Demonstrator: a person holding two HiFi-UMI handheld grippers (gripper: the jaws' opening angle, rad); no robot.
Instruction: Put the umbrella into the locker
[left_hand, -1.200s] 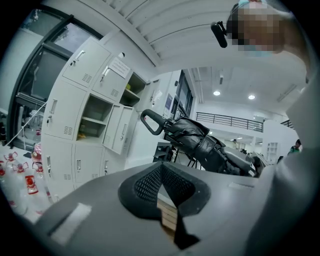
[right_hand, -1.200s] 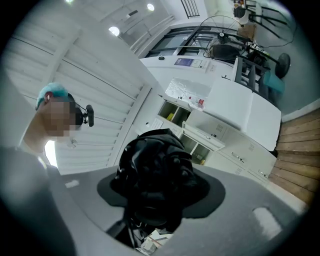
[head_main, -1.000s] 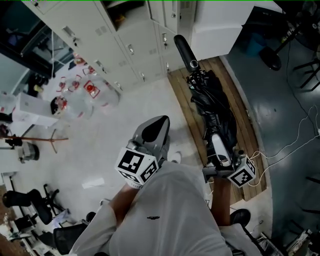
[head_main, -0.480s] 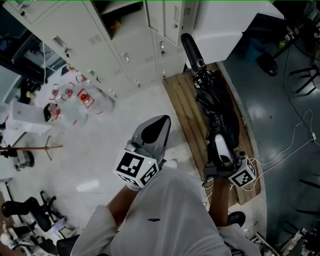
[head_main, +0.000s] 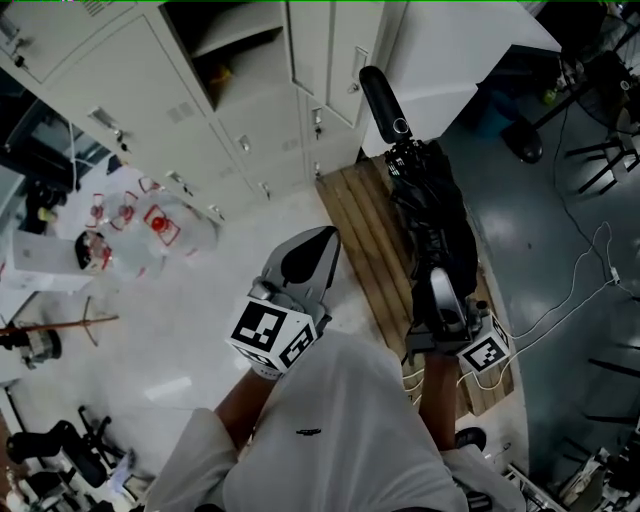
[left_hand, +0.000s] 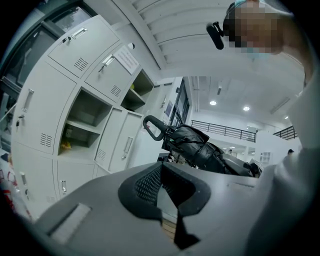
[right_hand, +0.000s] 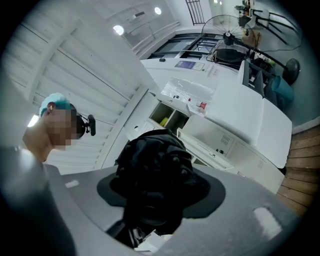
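The folded black umbrella is carried clear of the floor in the right hand-held gripper. Its jaws are clamped around the bundled canopy near the end away from the handle, so the shaft runs toward 12 o'clock in the head view with the handle leading. The left hand-held gripper is held at 9 o'clock of the right one, its jaws drawn together with nothing between them. The locker bank is spread from 10 to 12 o'clock. One open compartment lies at about 10 o'clock from the handle, with a shelf inside, a small yellow item below it and a door at its 3 o'clock. The step in hand is judged to be the carry toward that opening, with insertion not yet begun. To be done well, the handle should be swung toward 10 o'clock and lined up with the opening before anything is pushed in. The door edge should be cleared, and the space free of the yellow item aimed for. Because the umbrella is long and gripped near one end, its leading end may sag, so support under the canopy could be given by the free left hand-held gripper.
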